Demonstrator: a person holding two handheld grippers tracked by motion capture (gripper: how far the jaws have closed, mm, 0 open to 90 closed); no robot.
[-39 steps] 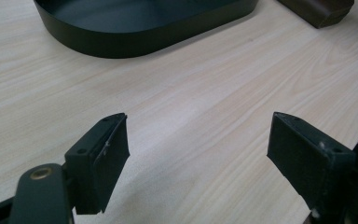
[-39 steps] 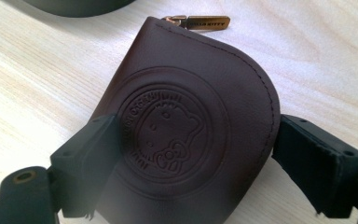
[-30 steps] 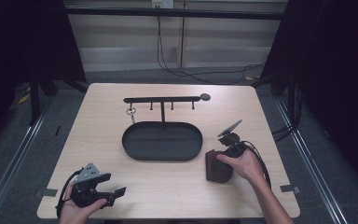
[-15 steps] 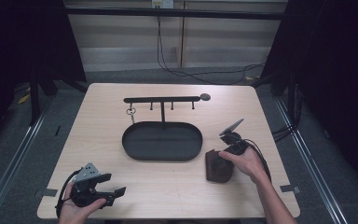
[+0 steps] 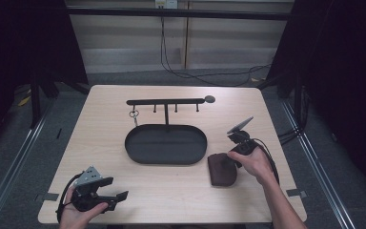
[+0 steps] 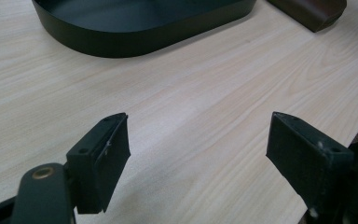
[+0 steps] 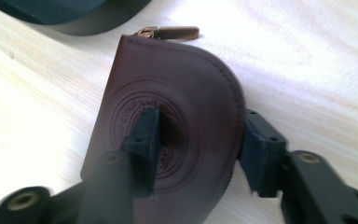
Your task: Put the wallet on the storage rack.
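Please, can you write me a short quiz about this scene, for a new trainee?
1. True or false: the left gripper holds the brown pouch.
2. Which gripper is at the brown pouch? A) left B) right
3. Fill in: in the high view, the black tray lies to the ___ of the brown pouch.

Key:
1. False; its jaws stand open and empty.
2. B; the jaws of the right gripper have just been closing, with the brown pouch between them.
3. left

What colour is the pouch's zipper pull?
Brassy gold, at the top corner of the dark brown pouch; the zipper pull shows best in the right gripper view.
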